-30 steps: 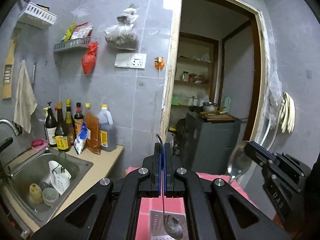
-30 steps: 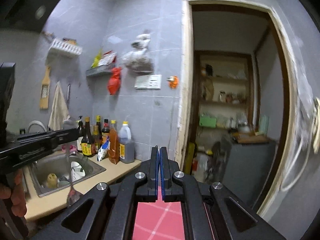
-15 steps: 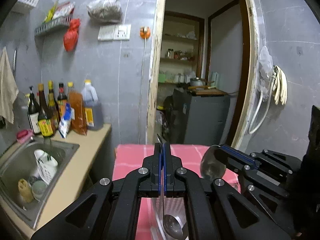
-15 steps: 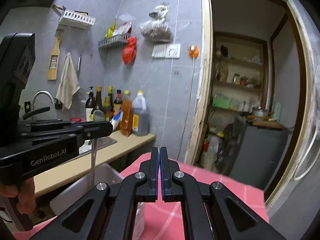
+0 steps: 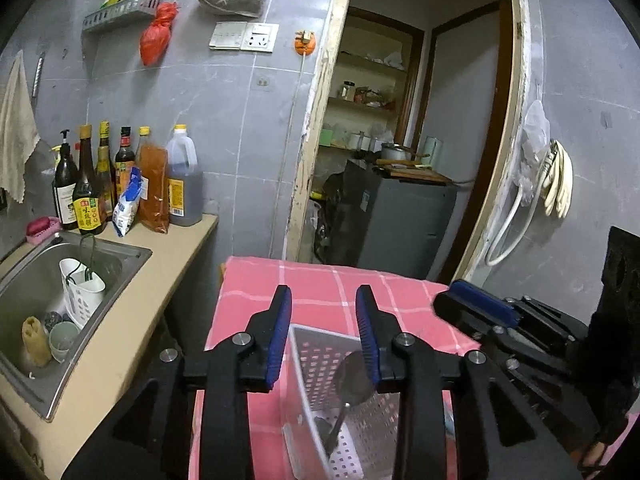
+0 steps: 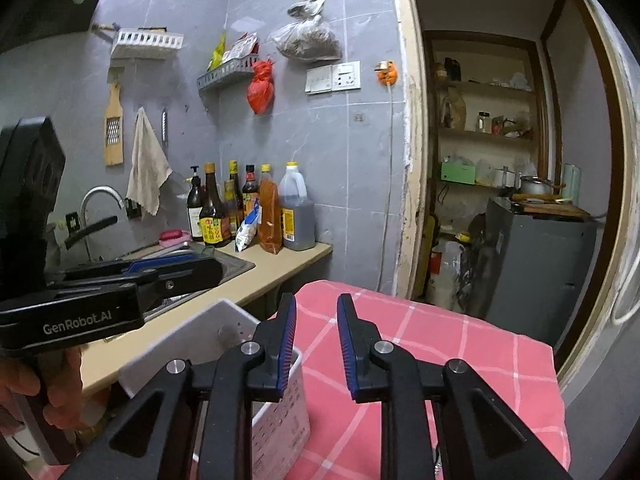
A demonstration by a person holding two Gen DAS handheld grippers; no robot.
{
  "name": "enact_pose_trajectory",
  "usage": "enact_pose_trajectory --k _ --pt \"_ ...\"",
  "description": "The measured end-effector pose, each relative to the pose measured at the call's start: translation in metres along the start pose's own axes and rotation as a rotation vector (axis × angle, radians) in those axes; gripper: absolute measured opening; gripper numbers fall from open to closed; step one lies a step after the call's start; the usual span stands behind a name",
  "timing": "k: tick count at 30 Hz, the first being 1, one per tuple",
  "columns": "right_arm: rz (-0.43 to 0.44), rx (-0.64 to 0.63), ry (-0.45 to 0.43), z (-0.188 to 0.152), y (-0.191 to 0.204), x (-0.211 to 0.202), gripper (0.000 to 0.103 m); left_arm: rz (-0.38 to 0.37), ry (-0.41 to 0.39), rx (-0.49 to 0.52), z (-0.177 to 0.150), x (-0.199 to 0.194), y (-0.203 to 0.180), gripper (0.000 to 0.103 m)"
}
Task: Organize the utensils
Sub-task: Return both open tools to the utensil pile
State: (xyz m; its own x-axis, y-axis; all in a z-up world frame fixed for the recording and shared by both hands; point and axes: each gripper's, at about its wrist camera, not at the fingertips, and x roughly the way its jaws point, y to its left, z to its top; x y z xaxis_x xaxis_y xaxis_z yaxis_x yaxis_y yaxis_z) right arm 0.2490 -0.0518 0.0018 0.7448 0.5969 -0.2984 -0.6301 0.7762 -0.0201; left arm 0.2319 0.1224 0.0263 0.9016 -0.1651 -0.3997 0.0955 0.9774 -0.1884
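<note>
Left black two-finger gripper with blue pads (image 5: 323, 320), jaws opening, nothing pinched between them; poised just above white perforated plastic utensil basket (image 5: 320, 364) standing on pink checked tablecloth (image 5: 320, 284). Steel spoon with rounded bowl (image 5: 352, 376), blurred, inside basket, bowl uppermost beside right-hand pad, handle slanting down toward basket floor; contact with pad not discernible. Right black two-finger gripper with blue pads (image 6: 317, 340), jaws likewise opening and empty, held over basket's near wall (image 6: 280, 412) and cloth; also seen from left wrist view at far right (image 5: 472, 304), its state from that angle impossible to tell. Left gripper's body, marked "GenRobot.AI", crossing left side of right wrist view, gripped from below by person's hand (image 6: 60, 380). Beige countertop (image 5: 132, 300) just beside cloth-covered table, carrying stainless steel sink (image 5: 128, 256) with white plastic holder (image 5: 82, 292), yellowish sponge and small bowl inside. Row of dark sauce bottles (image 5: 86, 184), orange-red pouch and large translucent jug of dark liquid (image 5: 182, 184) against grey tiled wall. Above: grey wire shelf with packets (image 5: 120, 10), red tied bag (image 5: 156, 34), hanging bag of dried goods, white socket plate (image 5: 244, 36). Wooden-framed doorway (image 5: 316, 128) opening onto shelved pantry with grey cabinet (image 5: 400, 224).
</note>
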Motion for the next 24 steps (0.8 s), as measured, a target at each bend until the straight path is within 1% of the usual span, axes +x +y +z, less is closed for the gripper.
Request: enact_pose_trajectory --k 2,3,4,5,6,7,8,9,11,12,13,15,18,21,22,24 --pt "-0.014 0.017 -0.013 0.002 -0.007 -0.01 0.026 0.002 -0.014 -0.007 0.004 -0.005 -0.004 0.029" --pt "-0.026 0.03 -0.023 0.004 -0.012 -0.017 0.034 0.006 -0.022 -0.009 0.005 -0.008 -0.007 0.033" --pt "-0.034 0.045 -0.029 0.004 -0.017 -0.024 0.045 0.006 -0.035 -0.011 0.006 -0.012 -0.01 0.041" --pt "-0.046 0.062 -0.034 0.005 -0.024 -0.031 0.054 0.005 -0.054 -0.016 0.008 -0.017 -0.014 0.045" --pt "-0.063 0.086 -0.042 0.005 -0.033 -0.042 0.058 0.004 -0.075 -0.021 0.009 -0.022 -0.021 0.052" --pt "-0.074 0.099 -0.045 0.004 -0.04 -0.049 0.064 -0.001 -0.088 -0.022 0.009 -0.026 -0.027 0.055" --pt "-0.088 0.11 -0.045 0.003 -0.048 -0.057 0.069 -0.004 -0.092 -0.023 0.01 -0.027 -0.031 0.056" --pt "-0.106 0.119 -0.038 0.001 -0.057 -0.065 0.071 -0.009 -0.097 -0.022 0.01 -0.029 -0.039 0.057" --pt "-0.138 0.134 -0.018 -0.004 -0.076 -0.079 0.079 -0.025 -0.101 -0.02 0.01 -0.032 -0.054 0.061" --pt "-0.153 0.146 -0.005 -0.007 -0.087 -0.085 0.081 -0.032 -0.102 -0.018 0.008 -0.032 -0.063 0.066" --pt "-0.168 0.158 0.012 -0.012 -0.098 -0.092 0.085 -0.04 -0.101 -0.014 0.005 -0.032 -0.074 0.07" --pt "-0.191 0.174 0.049 -0.022 -0.119 -0.101 0.088 -0.057 -0.088 -0.012 0.0 -0.029 -0.09 0.071" --pt "-0.209 0.207 0.112 -0.041 -0.145 -0.109 0.088 -0.079 -0.033 -0.012 -0.013 -0.014 -0.116 0.072" --pt "-0.202 0.253 0.195 -0.062 -0.173 -0.109 0.088 -0.093 0.055 -0.019 -0.029 0.011 -0.135 0.072" --pt "-0.195 0.262 0.221 -0.068 -0.18 -0.107 0.088 -0.088 0.095 -0.024 -0.035 0.024 -0.141 0.072" --pt "-0.172 0.282 0.27 -0.08 -0.194 -0.101 0.088 -0.068 0.148 -0.032 -0.047 0.042 -0.149 0.071"
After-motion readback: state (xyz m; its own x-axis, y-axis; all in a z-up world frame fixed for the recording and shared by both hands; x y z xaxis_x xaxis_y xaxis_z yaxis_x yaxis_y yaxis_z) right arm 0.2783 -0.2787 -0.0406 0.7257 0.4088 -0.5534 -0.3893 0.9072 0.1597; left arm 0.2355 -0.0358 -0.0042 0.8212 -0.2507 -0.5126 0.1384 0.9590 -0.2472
